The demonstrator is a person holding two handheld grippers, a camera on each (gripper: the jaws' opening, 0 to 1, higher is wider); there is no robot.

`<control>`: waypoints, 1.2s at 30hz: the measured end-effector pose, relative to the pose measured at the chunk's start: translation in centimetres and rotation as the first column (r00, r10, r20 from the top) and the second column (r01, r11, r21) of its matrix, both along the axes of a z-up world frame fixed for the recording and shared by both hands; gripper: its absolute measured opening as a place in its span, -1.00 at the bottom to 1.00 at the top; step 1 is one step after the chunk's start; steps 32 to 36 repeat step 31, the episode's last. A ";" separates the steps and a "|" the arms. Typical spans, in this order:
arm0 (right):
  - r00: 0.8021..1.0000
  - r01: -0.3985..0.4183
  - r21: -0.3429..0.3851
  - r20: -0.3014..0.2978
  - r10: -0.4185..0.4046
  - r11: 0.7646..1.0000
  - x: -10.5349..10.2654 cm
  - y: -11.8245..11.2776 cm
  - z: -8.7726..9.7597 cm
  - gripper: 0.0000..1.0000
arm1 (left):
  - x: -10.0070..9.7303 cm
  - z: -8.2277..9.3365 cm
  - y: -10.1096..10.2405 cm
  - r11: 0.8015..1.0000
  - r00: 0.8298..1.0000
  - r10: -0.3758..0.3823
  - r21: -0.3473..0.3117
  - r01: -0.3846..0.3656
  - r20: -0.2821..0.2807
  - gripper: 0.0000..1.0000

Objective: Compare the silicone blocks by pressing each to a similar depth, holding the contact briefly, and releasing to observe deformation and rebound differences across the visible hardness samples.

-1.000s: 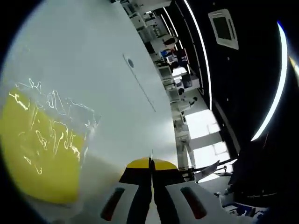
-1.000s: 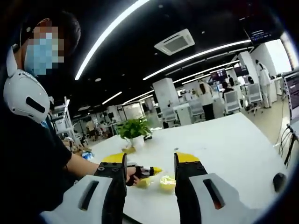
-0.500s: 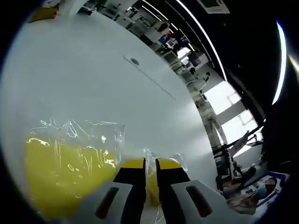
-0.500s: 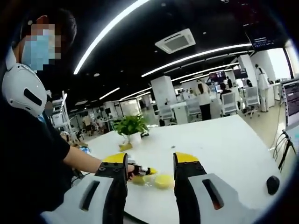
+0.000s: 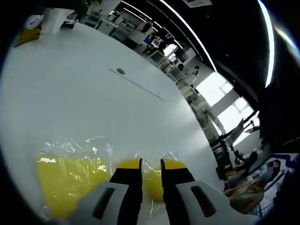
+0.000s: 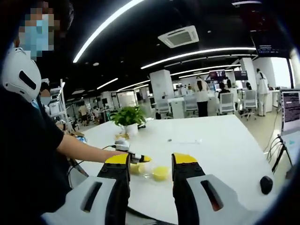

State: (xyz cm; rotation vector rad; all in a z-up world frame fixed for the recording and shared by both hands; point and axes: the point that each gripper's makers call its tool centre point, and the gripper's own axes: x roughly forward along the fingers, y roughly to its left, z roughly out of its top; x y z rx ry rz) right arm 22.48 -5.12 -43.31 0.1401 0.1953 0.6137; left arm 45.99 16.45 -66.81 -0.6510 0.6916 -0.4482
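Note:
Two yellow silicone blocks in crinkled clear wrap lie on the white table (image 5: 70,93). In the left gripper view, one block (image 5: 70,180) sits left of the jaws and a second block (image 5: 151,183) shows in the narrow gap at the tips. My left gripper (image 5: 151,164) is open by a small gap, its yellow tips right at that block. The right gripper view looks from farther off: the left gripper (image 6: 137,160) is over the pair of blocks (image 6: 160,173). My right gripper (image 6: 151,160) stands open and wide, held well short of the blocks, with nothing between its fingers.
A person's arm (image 6: 79,149) reaches in from the left. A potted plant (image 6: 127,119) stands at the table's far side. A small black object (image 6: 266,184) lies near the right edge, by a screen (image 6: 290,105). A small dark disc (image 5: 120,71) is set in the tabletop.
The left jaws, touching a second ago, have parted a little. The left gripper has come down so the second block now lies at its tips.

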 end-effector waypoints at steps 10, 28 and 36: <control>0.999 -0.050 0.000 0.000 0.050 0.999 1.1 2.4 -1.6 -0.34 | -2.2 6.8 -0.3 0.980 0.955 -0.191 0.107 0.171 0.228 -0.52; 0.991 -0.136 -0.011 -0.016 0.135 0.991 3.5 8.1 -6.1 0.04 | -11.1 16.0 4.2 0.857 0.725 -0.473 0.453 0.246 0.501 0.46; 0.992 -0.126 -0.008 0.015 0.126 0.992 3.7 7.9 -5.6 0.00 | -12.6 16.6 5.9 0.841 0.698 -0.487 0.497 0.214 0.525 0.52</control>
